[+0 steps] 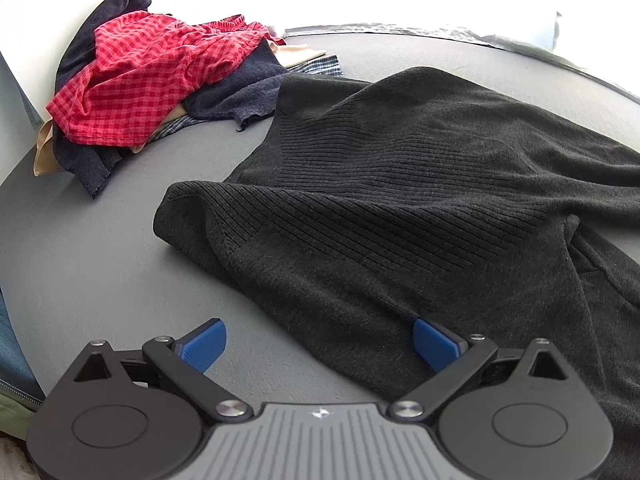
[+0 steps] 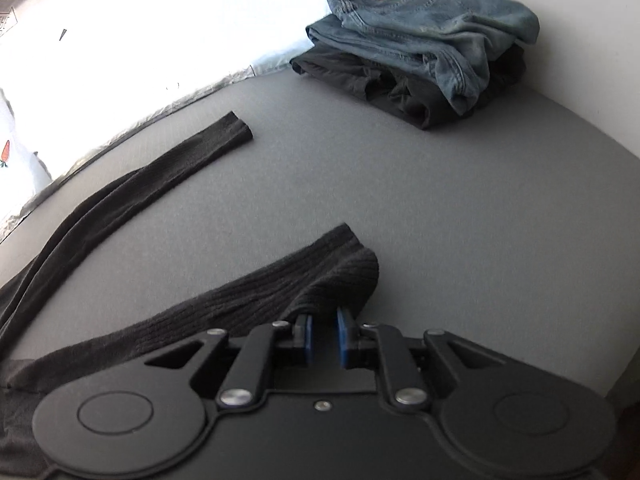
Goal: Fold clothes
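The black sweater (image 1: 400, 184) lies spread out on the grey table (image 1: 100, 264), and it is the thing to place everything else by. Its body runs long from the near edge of the table toward the bright far edge. Its two sleeves reach out to one side, almost side by side, with their cuffs pointing away from the body.

The left claw (image 1: 316, 344) is wide open at the sweater's near hem. One blue pad touches the cloth and the other is over bare table.

The right claw (image 2: 323, 330) is almost closed at the cuff of the near sleeve (image 2: 280, 292). There is a small gap, and I cannot tell if it grips the cuff.

The cuff could slip out if that grip is loose, and then the sleeve would fall in a lump.

A messy pile with a red check shirt (image 1: 152, 68) sits past the sweater's far corner. Folded jeans (image 2: 424, 36) sit beyond the sleeves.
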### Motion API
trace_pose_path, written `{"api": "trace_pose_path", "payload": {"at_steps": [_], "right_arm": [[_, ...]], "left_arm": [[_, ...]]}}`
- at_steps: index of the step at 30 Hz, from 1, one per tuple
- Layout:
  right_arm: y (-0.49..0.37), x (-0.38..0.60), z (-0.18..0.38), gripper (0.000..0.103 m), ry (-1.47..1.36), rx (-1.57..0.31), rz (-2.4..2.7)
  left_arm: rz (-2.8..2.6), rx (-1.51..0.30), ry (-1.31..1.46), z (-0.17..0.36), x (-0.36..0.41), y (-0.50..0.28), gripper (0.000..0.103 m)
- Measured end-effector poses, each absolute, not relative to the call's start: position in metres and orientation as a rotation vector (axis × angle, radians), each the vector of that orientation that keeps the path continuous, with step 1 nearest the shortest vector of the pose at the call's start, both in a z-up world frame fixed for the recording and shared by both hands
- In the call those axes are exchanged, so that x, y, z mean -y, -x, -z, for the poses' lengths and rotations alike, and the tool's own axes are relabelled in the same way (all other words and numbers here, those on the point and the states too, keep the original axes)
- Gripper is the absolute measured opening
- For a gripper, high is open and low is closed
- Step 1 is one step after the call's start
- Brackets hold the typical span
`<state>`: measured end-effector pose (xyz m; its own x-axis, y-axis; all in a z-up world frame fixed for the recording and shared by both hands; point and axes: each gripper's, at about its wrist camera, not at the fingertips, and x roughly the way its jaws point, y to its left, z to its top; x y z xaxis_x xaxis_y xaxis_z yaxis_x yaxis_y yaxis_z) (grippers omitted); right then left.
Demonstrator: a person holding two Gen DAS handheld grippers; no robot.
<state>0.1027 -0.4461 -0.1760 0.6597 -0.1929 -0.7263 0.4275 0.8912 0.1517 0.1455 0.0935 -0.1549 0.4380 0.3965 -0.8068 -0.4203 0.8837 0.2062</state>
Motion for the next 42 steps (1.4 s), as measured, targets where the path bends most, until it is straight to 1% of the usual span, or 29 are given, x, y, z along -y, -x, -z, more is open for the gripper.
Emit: {"api": "trace_pose_path", "payload": {"at_steps": [4,6,11,17,19,27,29,30,31,33,37,39,40,41,42], "right_arm": [[-0.119,0.434,0.163,0.024,-0.203,-0.704,0.305],[-0.124,0.429,0.162,0.028,-0.170,-0.700,0.282],[-0.131,0.426,0.162,0.030,-0.103,-0.696,0.310],[-0.142,0.442,0.148,0.032,-0.130,-0.620,0.397],[-0.142,0.448,0.148,0.036,-0.173,-0.627,0.405],[-0.140,0.450,0.161,0.036,-0.298,-0.696,0.382],[-0.150,0.440,0.164,0.038,-0.277,-0.711,0.350],[-0.155,0.435,0.165,0.042,-0.266,-0.719,0.333],[-0.161,0.431,0.166,0.043,-0.257,-0.726,0.319],[-0.177,0.424,0.171,0.044,-0.254,-0.740,0.309],[-0.209,0.415,0.189,0.044,-0.257,-0.826,0.345],[-0.215,0.409,0.195,0.043,-0.206,-0.859,0.368],[-0.216,0.406,0.198,0.041,-0.170,-0.867,0.374],[-0.215,0.403,0.198,0.040,-0.142,-0.865,0.371],[-0.213,0.402,0.198,0.026,-0.123,-0.863,0.368]], "left_arm": [[-0.509,-0.998,0.020,0.155,-0.092,-0.147,0.101],[-0.511,-0.999,0.022,0.155,-0.093,-0.147,0.102],[-0.513,-0.996,0.028,0.155,-0.094,-0.147,0.102],[-0.513,-0.996,0.033,0.155,-0.095,-0.146,0.103],[-0.513,-0.995,0.040,0.155,-0.096,-0.145,0.103],[-0.523,-0.987,0.061,0.156,-0.100,-0.142,0.103],[-0.523,-0.987,0.055,0.156,-0.099,-0.143,0.103],[-0.521,-0.988,0.051,0.156,-0.099,-0.143,0.103],[-0.519,-0.989,0.047,0.156,-0.099,-0.143,0.103],[-0.514,-0.991,0.041,0.155,-0.098,-0.143,0.103],[-0.515,-0.994,0.040,0.155,-0.098,-0.143,0.103],[-0.516,-0.996,0.039,0.155,-0.097,-0.143,0.103],[-0.516,-0.996,0.039,0.155,-0.097,-0.143,0.103],[-0.517,-0.995,0.039,0.155,-0.097,-0.143,0.103],[-0.516,-0.995,0.041,0.155,-0.097,-0.144,0.103]]}}
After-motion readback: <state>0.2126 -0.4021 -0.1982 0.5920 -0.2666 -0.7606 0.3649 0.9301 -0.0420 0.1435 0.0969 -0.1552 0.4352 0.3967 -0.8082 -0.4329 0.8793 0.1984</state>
